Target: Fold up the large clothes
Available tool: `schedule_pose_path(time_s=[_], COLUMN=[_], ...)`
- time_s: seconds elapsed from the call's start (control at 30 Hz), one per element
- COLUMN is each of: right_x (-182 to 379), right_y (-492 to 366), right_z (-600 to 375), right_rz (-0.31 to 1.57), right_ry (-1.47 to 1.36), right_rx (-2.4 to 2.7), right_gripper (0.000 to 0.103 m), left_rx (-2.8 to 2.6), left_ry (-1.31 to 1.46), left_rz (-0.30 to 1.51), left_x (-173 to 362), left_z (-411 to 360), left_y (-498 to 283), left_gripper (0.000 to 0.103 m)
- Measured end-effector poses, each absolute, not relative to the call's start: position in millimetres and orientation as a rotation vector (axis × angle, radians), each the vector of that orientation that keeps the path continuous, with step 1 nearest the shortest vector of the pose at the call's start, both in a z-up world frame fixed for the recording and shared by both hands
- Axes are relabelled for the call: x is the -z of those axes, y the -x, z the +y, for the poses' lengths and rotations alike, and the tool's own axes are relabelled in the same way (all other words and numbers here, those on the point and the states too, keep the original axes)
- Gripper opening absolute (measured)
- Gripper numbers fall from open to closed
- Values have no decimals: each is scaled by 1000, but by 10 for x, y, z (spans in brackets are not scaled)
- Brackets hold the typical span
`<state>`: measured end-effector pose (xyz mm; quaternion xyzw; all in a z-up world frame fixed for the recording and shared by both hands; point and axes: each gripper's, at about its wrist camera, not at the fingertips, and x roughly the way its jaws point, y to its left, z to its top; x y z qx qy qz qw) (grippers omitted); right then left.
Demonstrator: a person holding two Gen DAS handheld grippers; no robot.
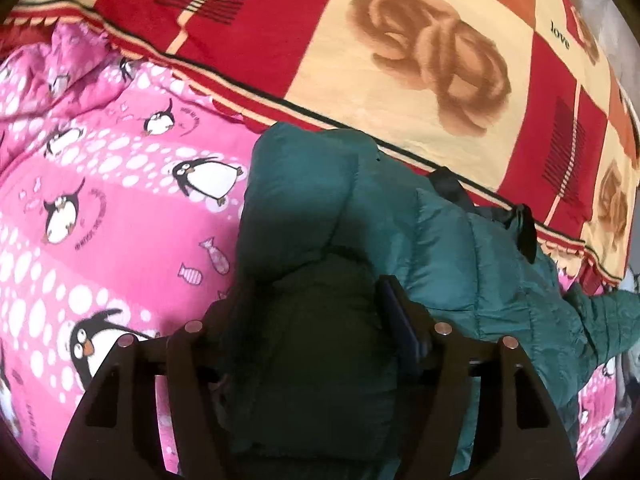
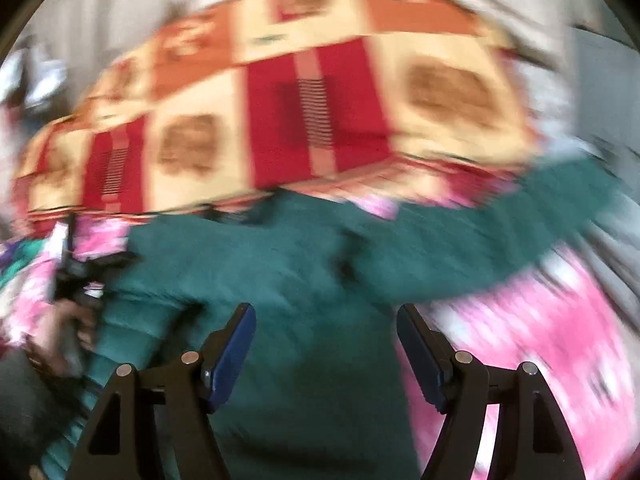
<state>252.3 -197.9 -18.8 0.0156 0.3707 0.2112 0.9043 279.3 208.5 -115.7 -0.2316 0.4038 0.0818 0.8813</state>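
Between the fingers of the left gripper (image 1: 316, 344) we are seeing a thick bunch of the green puffer jacket (image 1: 360, 220); the jaws are closing on that fabric from both sides, with the right pad (image 1: 402, 320) pressing into it (the left pad is hidden in shadow). Outward from there, the jacket is lying in quilted folds on the pink penguin blanket (image 1: 120, 200), its far edge reaching the red-and-cream patchwork blanket (image 1: 360, 40) beyond. A dark strap or lining (image 1: 524, 228) is showing along that far edge.

In the right wrist view we are working with heavy motion blur. The right gripper (image 2: 326, 344) is standing with its jaws wide apart, blue pads (image 2: 234, 356) gripping nothing, hovering over the jacket (image 2: 300, 260). A sleeve-like stretch is running off to the right across the pink blanket (image 2: 560, 340). The patchwork blanket (image 2: 280, 120) is filling the upper part.
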Motion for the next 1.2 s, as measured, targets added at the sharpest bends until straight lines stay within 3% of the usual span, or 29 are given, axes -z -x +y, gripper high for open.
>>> schedule_pose_path(time_s=[0.17, 0.27, 0.4, 0.47, 0.77, 1.0, 1.13, 1.2], right_x=[536, 824, 1258, 1359, 1304, 722, 1179, 1154], right_y=[-3040, -3342, -3584, -3608, -3516, -3367, -3477, -3462], right_z=[-1453, -1542, -2003, -2189, -2214, -1881, -1509, -1570], right_rz=[793, 844, 957, 955, 936, 774, 968, 945], right_ry=[-3, 11, -38, -138, -90, -87, 22, -8], right_rx=[-670, -576, -441, -483, -465, -436, -486, -482], right_gripper=[51, 49, 44, 44, 45, 45, 47, 47], left_rx=[-161, -164, -153, -159, -160, -169, -168, -167], left_ry=[518, 520, 547, 532, 529, 508, 512, 520], left_rz=[819, 813, 829, 833, 843, 842, 842, 855], left_x=[1202, 1216, 1269, 1268, 1285, 1278, 1267, 1240], left_z=[2102, 2104, 2123, 2102, 2078, 2047, 2043, 2052], left_y=[-2797, -2789, -2824, -2839, -2876, -2887, -2886, -2893], left_gripper=[66, 68, 79, 79, 82, 82, 83, 83])
